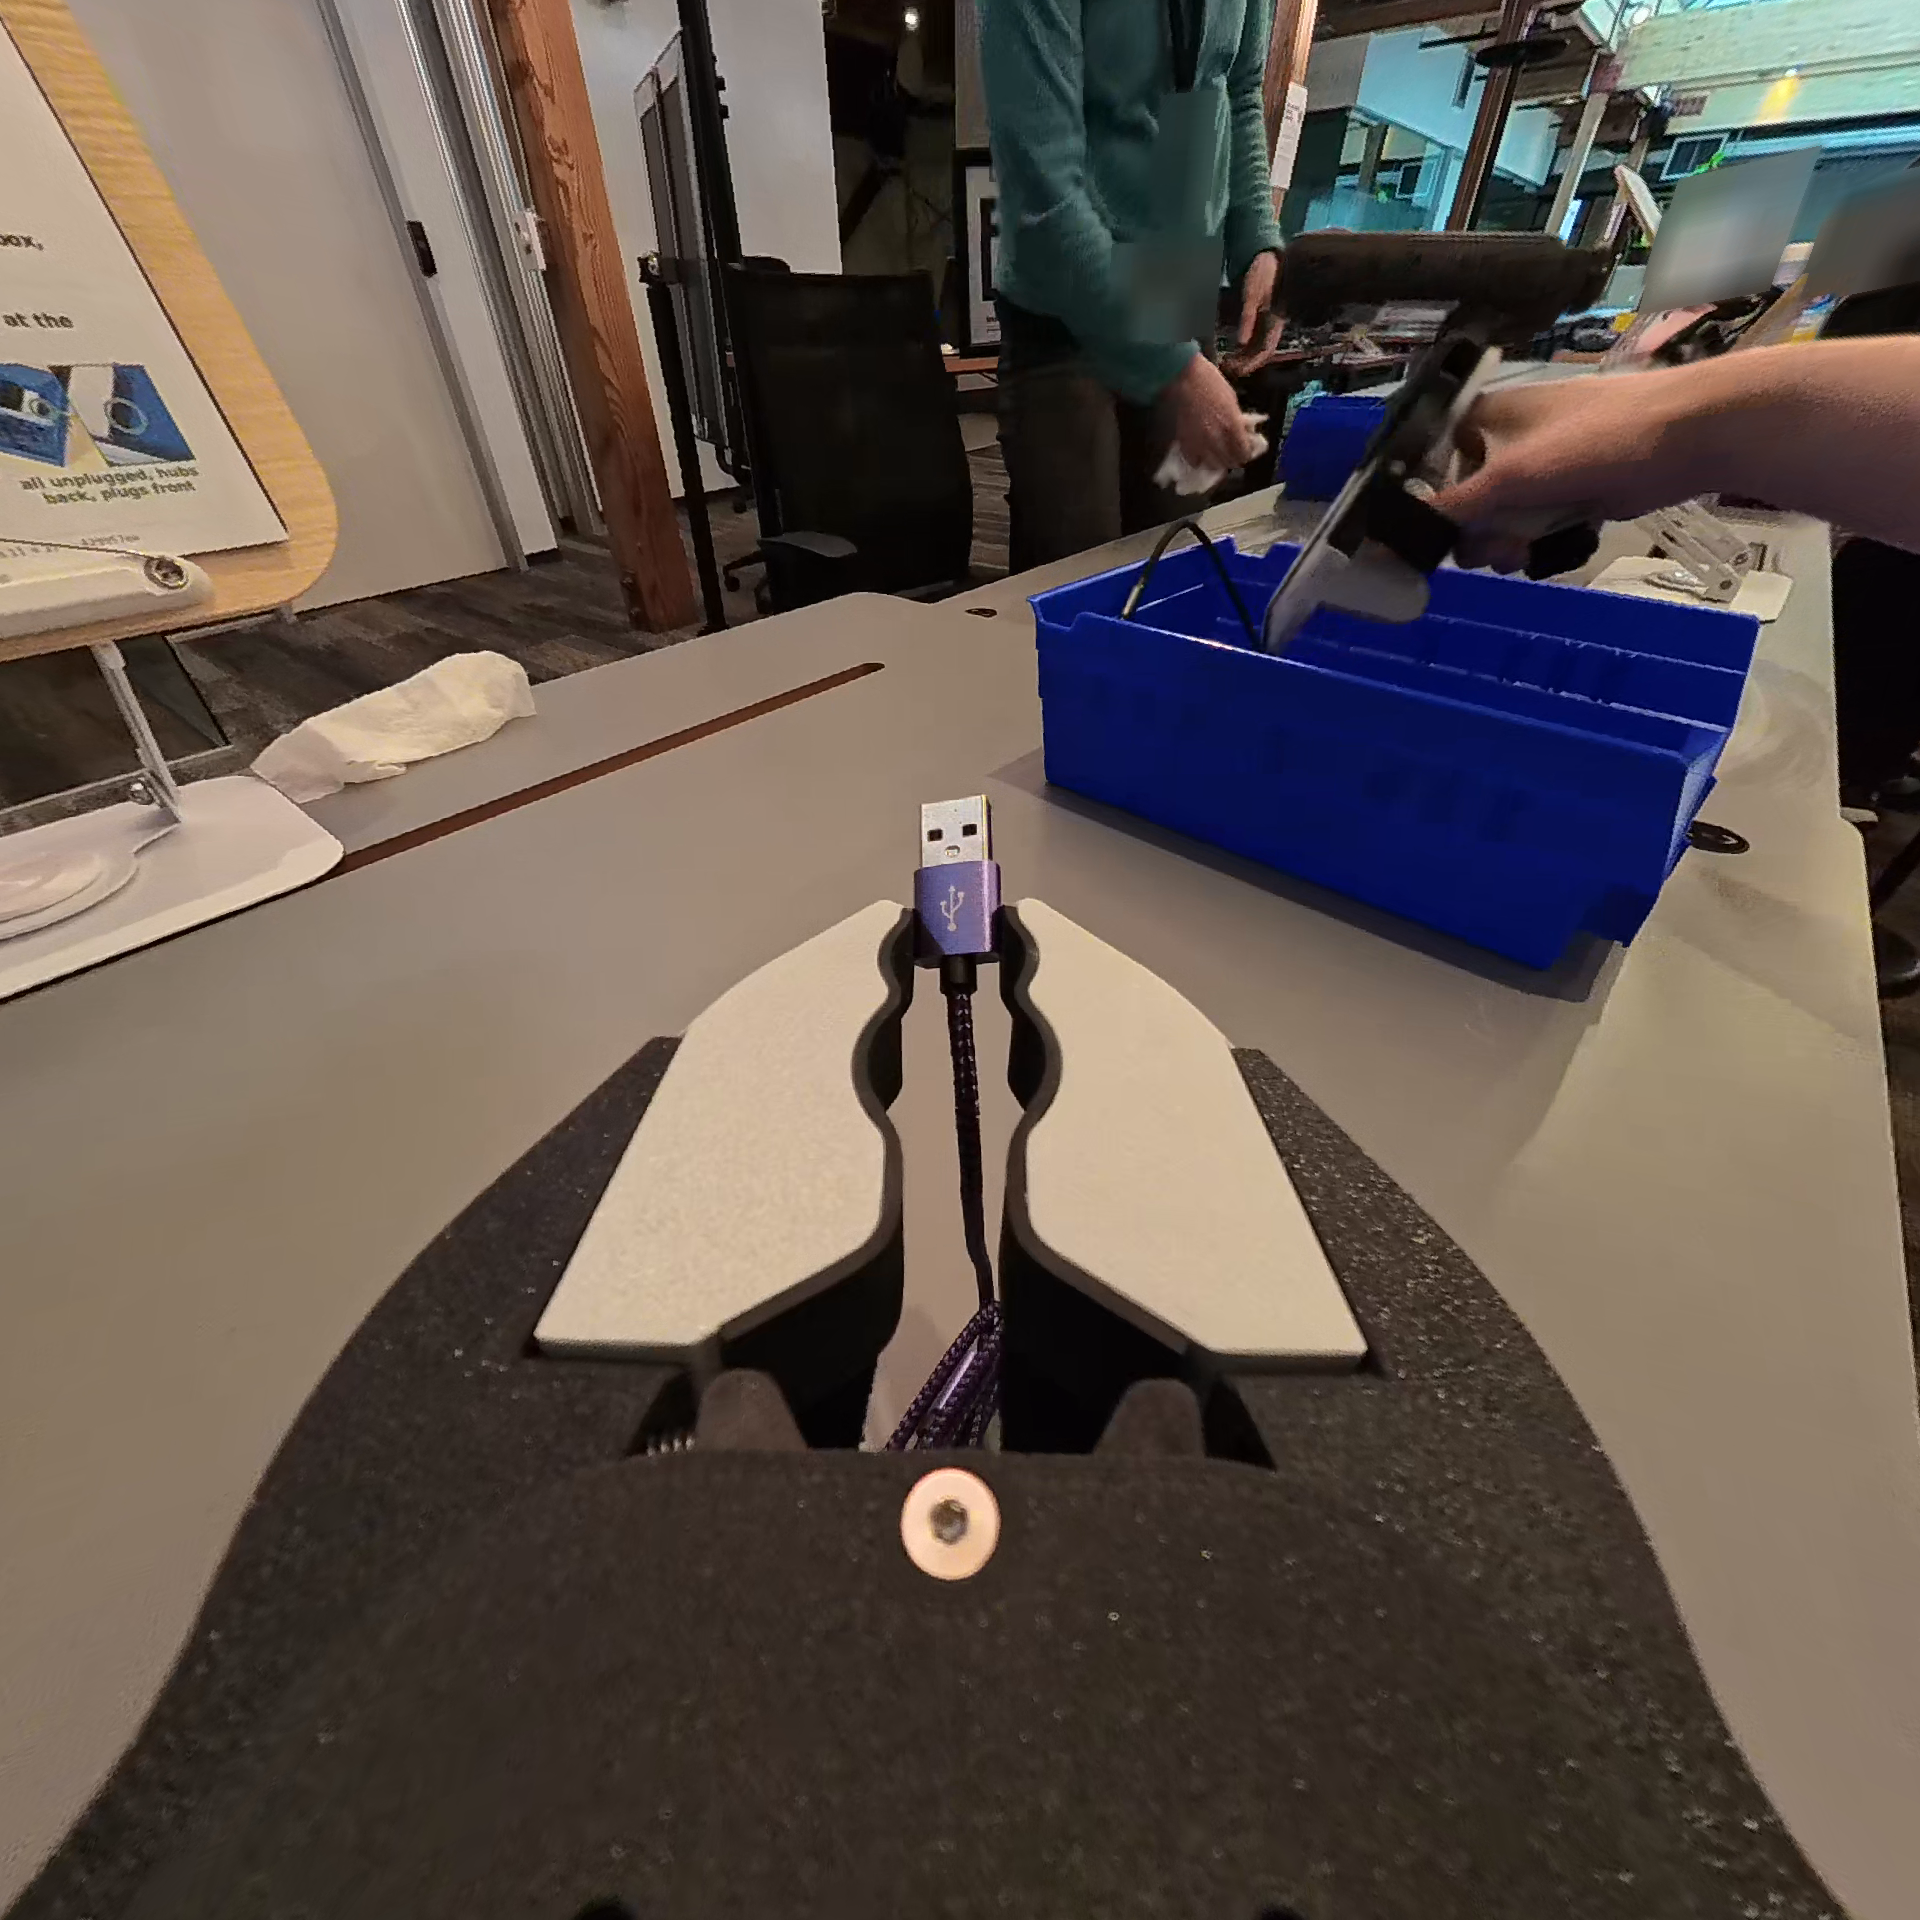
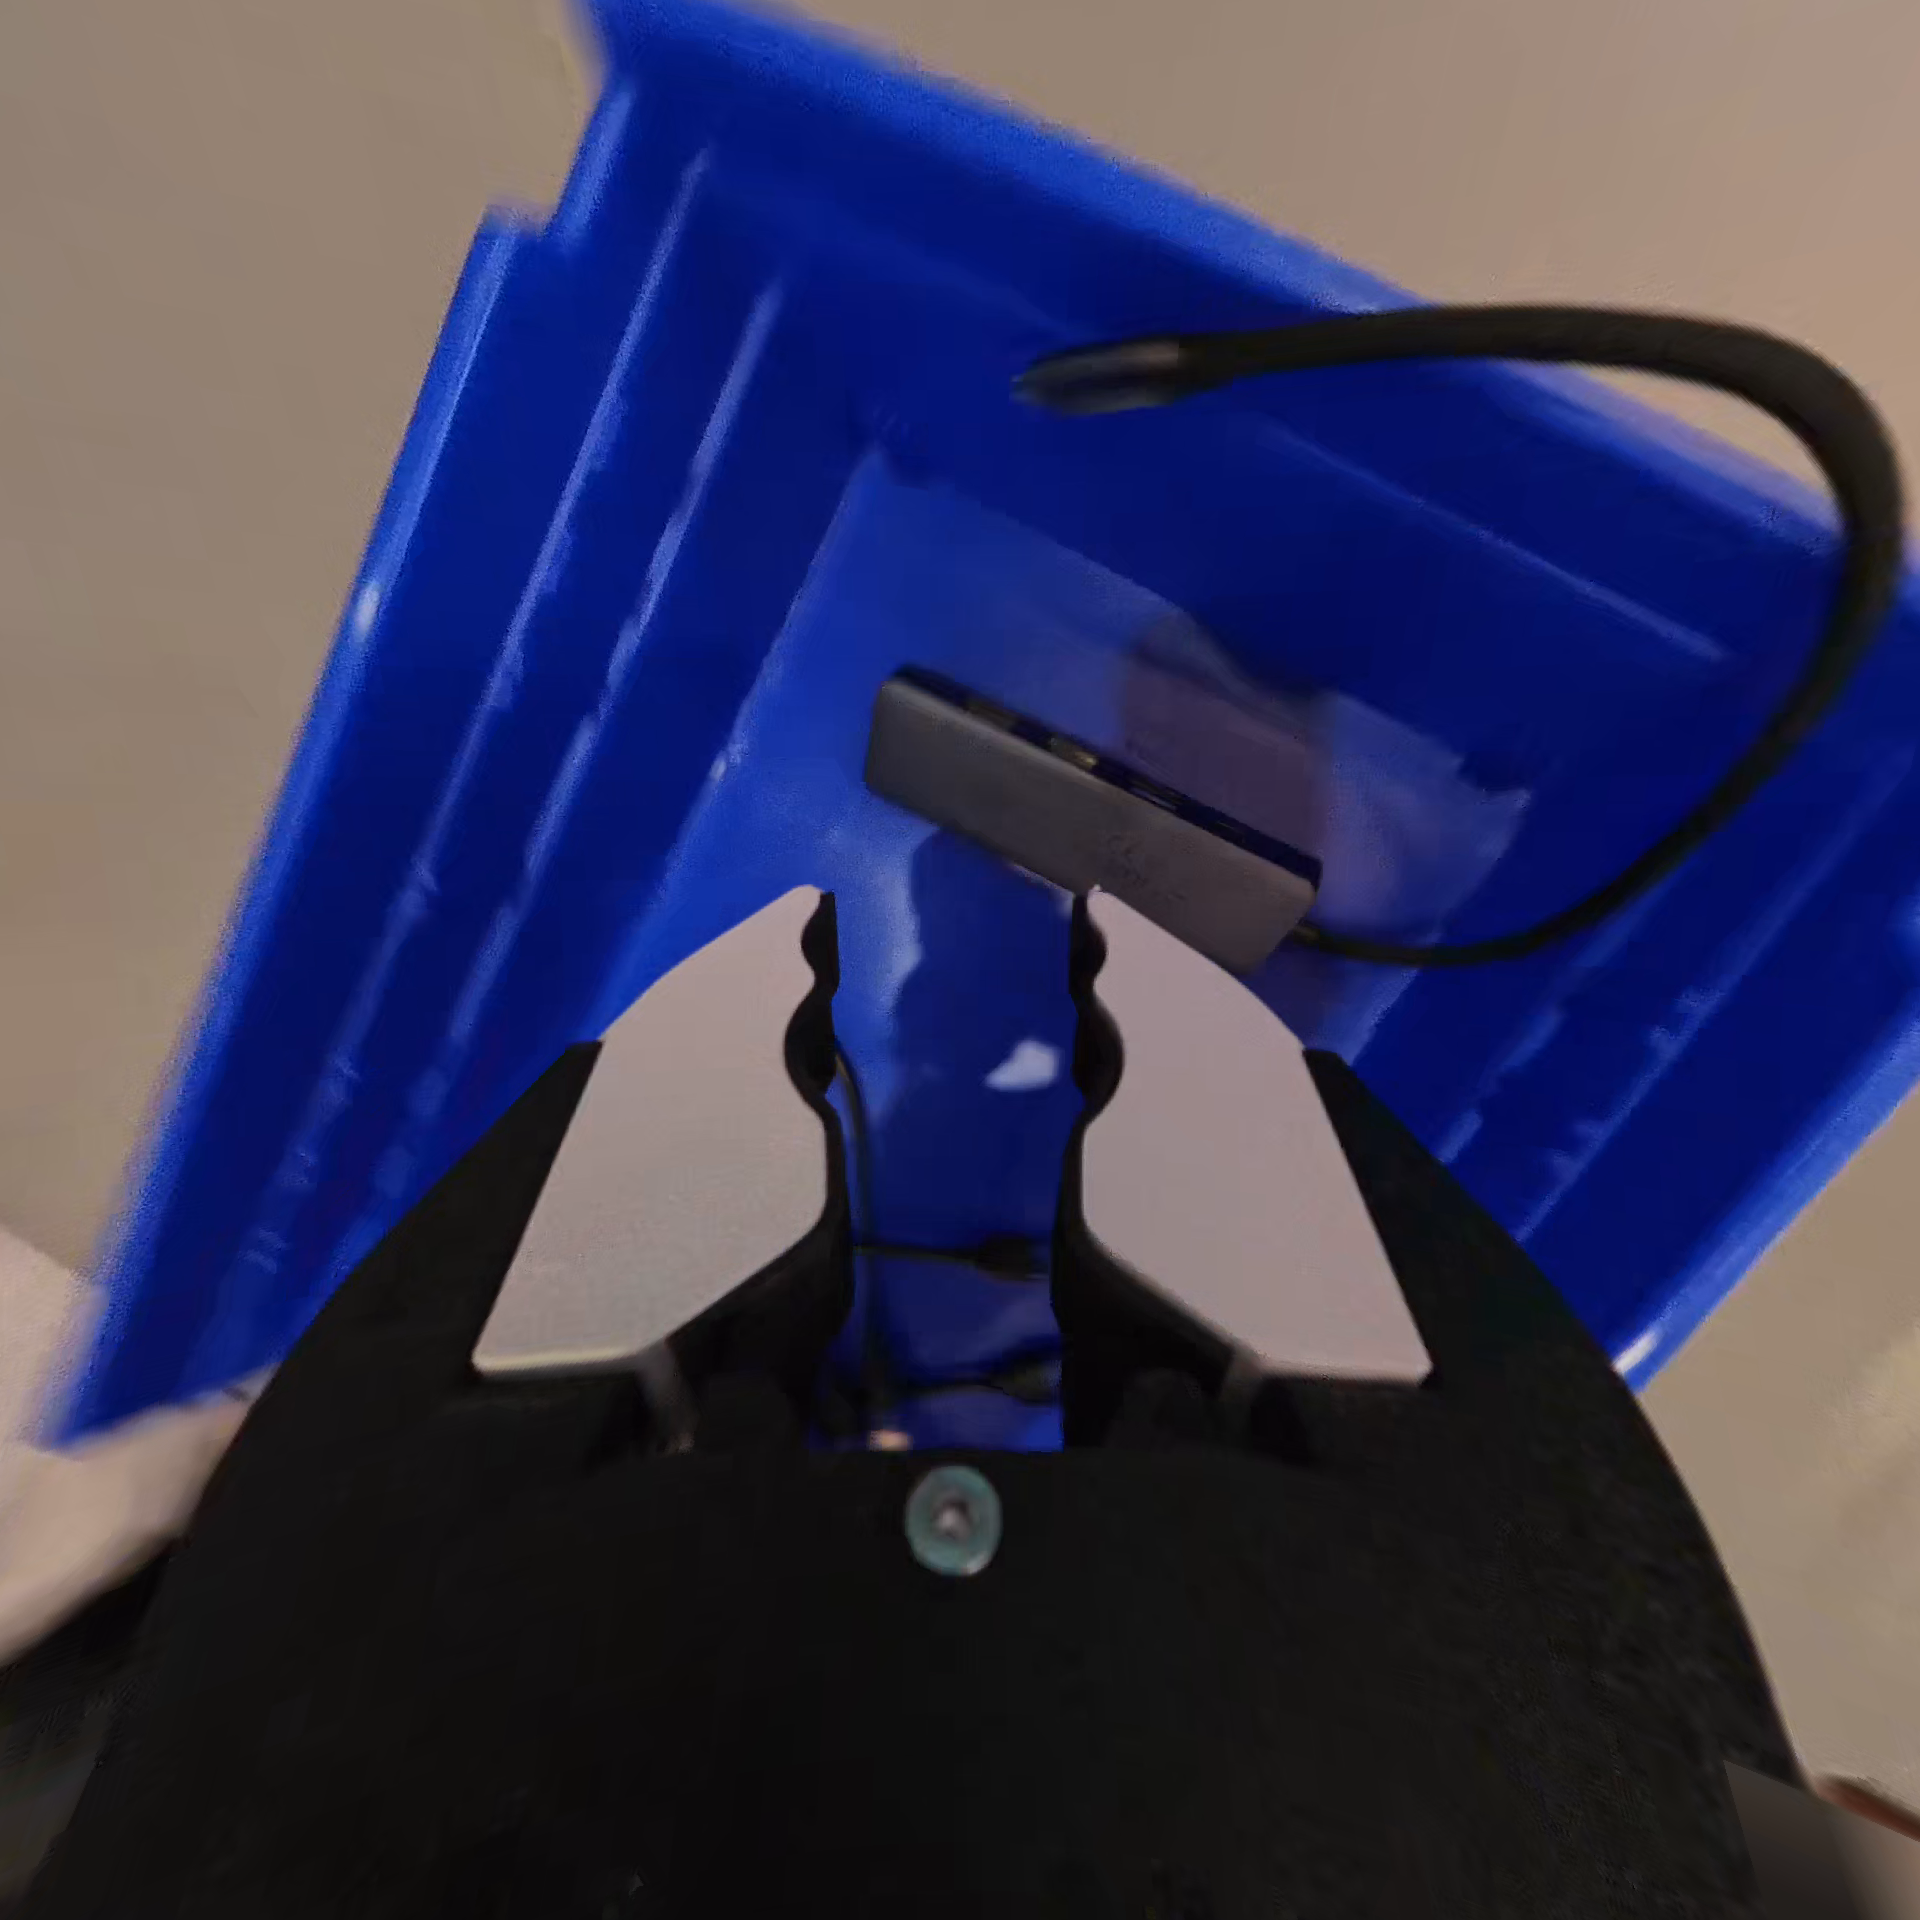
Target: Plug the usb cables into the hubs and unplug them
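Fingers of my left gripper (image 1: pixel 954 935) are clamped on the purple metal-sleeved USB plug (image 1: pixel 955 878), whose silver tip juts out past them. Its purple braided cable (image 1: pixel 966 1122) trails back between my fingers and vanishes under the black gripper body, so I cannot see where it ends. All this sits above the grey tabletop (image 1: pixel 623 935).

Beyond the plug and to its right stands the blue plastic bin (image 1: pixel 1371 769), which I take as my landmark. My right gripper (image 1: pixel 1340 582) dips into the bin's far left part, gripped by my hand (image 1: pixel 1538 478). In the right wrist view this gripper (image 2: pixel 951 914) has its fingers apart with nothing between them, hovering over the bin's floor (image 2: pixel 727 540). Just ahead and right of the fingertips a slim grey rectangular USB hub (image 2: pixel 1081 810) lies in the bin. Blur hides its ports. A black cord (image 2: pixel 1766 499) loops from the hub over the bin's rim.

Left of the bin, a crumpled white paper towel (image 1: pixel 400 717) lies on the table. Behind the bin stands a person in a teal sweater (image 1: pixel 1122 187), cut off at the top.
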`<state>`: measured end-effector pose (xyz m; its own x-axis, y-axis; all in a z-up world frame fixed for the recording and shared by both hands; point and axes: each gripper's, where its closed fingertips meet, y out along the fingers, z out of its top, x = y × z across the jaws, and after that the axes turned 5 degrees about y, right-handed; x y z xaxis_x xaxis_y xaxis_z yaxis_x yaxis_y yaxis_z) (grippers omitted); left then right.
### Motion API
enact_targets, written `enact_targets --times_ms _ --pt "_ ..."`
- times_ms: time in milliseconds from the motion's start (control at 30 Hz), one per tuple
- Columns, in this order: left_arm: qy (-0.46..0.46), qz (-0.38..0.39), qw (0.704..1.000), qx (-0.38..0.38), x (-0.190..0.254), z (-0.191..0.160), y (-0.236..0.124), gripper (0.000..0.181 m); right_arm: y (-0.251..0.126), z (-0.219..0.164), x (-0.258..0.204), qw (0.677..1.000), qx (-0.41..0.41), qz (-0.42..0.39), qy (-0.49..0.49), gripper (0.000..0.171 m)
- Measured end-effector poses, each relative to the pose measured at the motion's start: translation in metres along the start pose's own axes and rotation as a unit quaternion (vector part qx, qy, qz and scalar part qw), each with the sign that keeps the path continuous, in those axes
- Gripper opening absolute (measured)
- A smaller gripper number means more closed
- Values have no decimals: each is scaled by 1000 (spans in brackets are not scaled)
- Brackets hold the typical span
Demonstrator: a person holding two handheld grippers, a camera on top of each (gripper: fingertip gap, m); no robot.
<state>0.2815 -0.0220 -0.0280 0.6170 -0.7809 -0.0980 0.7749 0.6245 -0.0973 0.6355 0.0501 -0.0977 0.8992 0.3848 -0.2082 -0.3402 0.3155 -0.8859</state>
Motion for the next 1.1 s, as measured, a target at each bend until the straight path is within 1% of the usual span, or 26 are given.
enact_targets --times_ms 67,100,133,267,400,533,700,800,900,933,1000,1100 --pt "-2 0 1000 2 0 0 0 15 3 -9 3 988 -9 -57 -142 40" --pt "0 0 1000 1 0 -1 0 15 6 -10 8 978 -11 -91 -188 37" --pt "2 2 1000 0 0 -1 0 15 10 -8 11 970 -8 -112 -216 37" --pt "8 7 1000 -4 1 -2 0 15 26 -3 17 949 -14 -121 -292 42" --pt "18 14 1000 -8 1 0 1 15 42 -2 23 941 -57 -93 -320 46" --pt "24 20 999 -11 3 1 6 15 53 6 26 917 -93 -95 -375 48" --pt "21 25 999 -16 3 -2 12 15 58 -5 28 924 -147 -41 -350 40" --pt "20 27 999 -18 4 -3 16 15 57 -6 26 922 -146 -44 -357 39" --pt "20 25 999 -18 5 -3 18 15 54 -8 22 903 -126 -76 -403 36" --pt "20 24 999 -18 5 -2 18 15 51 -7 20 896 -114 -93 -419 31" --pt "20 23 999 -16 5 -1 18 15 44 -9 11 888 -85 -96 -442 14" --pt "15 19 1000 -14 7 -1 18 15 40 -20 3 890 -76 -89 -440 12"
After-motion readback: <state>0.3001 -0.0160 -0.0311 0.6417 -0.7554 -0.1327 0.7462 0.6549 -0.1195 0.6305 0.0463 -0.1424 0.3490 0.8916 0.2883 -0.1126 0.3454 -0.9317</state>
